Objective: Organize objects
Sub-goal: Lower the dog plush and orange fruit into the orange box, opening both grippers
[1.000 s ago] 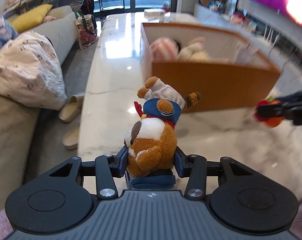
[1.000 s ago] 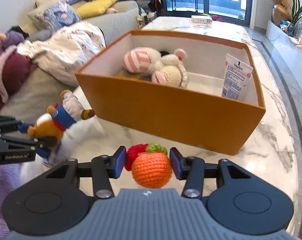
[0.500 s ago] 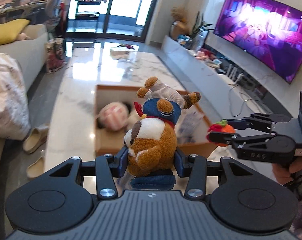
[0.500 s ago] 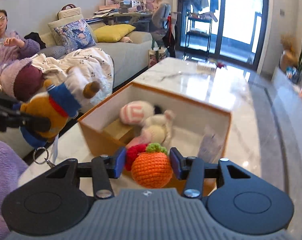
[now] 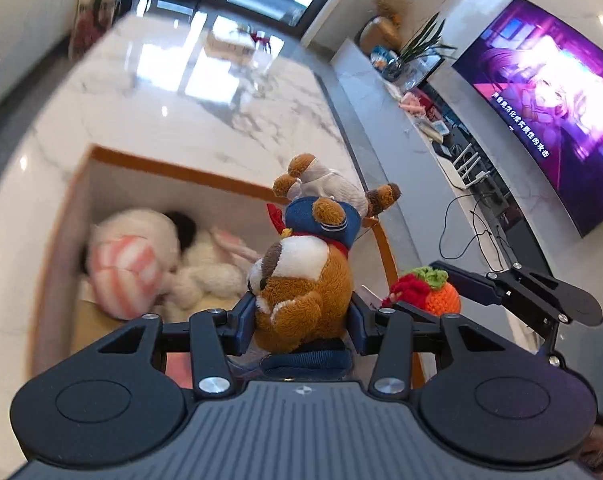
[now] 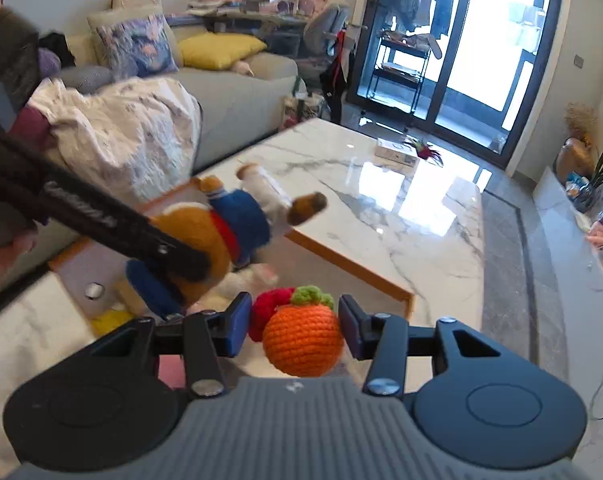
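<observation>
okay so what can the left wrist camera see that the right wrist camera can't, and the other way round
Only the left wrist view shows the television on the wall and the pink striped plush lying in the box beside a white plush.

Only the right wrist view shows the sofa, its yellow cushion and the crumpled blanket.

Both show the orange box on the marble table, the left gripper shut on the brown plush dog, and the right gripper shut on the crocheted orange.
</observation>
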`<state>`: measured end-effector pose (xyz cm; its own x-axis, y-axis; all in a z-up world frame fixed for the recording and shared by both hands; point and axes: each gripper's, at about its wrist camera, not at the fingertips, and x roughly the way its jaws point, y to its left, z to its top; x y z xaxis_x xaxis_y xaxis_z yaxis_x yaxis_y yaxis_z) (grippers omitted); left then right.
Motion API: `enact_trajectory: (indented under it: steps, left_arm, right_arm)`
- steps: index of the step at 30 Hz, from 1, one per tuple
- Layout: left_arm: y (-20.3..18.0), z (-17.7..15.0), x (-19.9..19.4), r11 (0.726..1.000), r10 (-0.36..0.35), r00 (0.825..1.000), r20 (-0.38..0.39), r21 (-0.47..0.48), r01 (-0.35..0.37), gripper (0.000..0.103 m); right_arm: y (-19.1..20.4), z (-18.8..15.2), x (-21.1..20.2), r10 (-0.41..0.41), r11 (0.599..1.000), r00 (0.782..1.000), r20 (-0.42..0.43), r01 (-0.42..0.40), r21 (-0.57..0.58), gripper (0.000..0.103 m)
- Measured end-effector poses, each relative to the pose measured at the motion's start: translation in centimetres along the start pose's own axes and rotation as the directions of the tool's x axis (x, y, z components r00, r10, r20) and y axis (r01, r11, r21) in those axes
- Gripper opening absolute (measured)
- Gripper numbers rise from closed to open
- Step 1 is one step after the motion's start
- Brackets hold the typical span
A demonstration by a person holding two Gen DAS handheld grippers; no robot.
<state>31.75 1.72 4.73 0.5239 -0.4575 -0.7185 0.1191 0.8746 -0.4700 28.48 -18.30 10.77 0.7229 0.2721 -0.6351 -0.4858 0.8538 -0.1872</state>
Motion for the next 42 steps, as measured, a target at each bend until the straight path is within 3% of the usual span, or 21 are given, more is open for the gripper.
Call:
enact_trajectory:
  steps: [9, 17, 22, 27, 30, 33, 36, 42]
  left_arm:
    - [0.8, 0.9, 4.6, 0.999, -0.012, 0.997, -0.070, -0.050, 0.009, 0.055]
    - [1.1, 0.2, 6.6, 0.999, 0.004, 0.991, -0.133, -0.039, -0.009, 0.059]
    - [1.0, 0.1, 6.2, 1.000, -0.021, 0.991, -0.134, -0.005, 0.021, 0.066]
    - [1.3, 0.1, 5.2, 1.000, -0.014, 0.994, -0.110, -0.005, 0.013, 0.066]
    - [1.4, 0.6, 4.2, 1.000, -0.016, 0.996, -0.083, 0.018, 0.017, 0.059]
    - [1.6, 1.2, 3.4, 1.000, 0.008, 0.999, -0.050, 0.027, -0.007, 0.058]
    - [1.8, 1.4, 3.0, 0.999, 0.023, 0.999, -0.034, 0.032, -0.022, 0.058]
    - [2.1, 0.9, 2.7, 0.998, 0.040, 0.998, -0.047, 0.046, -0.038, 0.058]
  right_arm:
    - [-1.4, -0.5, 4.5, 0.014, 0.998, 1.000, -0.021, -0.015, -0.063, 0.050]
    - [-2.0, -1.4, 4.7, 0.021, 0.999, 1.000, 0.009, -0.021, -0.025, 0.050]
    - [-1.5, -1.7, 4.5, 0.003, 0.999, 1.000, 0.004, -0.003, -0.049, 0.050]
    - [-1.5, -2.0, 4.2, -0.004, 1.000, 1.000, 0.016, 0.004, -0.030, 0.050]
    - [-2.2, -1.6, 3.8, -0.019, 1.000, 0.999, 0.031, 0.019, -0.002, 0.050]
    - [-3.6, -0.7, 3.9, -0.018, 0.997, 0.999, 0.030, 0.016, 0.072, 0.050]
    - [-4.8, 0.4, 4.9, -0.036, 0.990, 0.999, 0.008, 0.034, 0.135, 0.050]
    - [-5.2, 0.8, 8.0, -0.062, 0.985, 0.996, -0.069, 0.073, 0.155, 0.050]
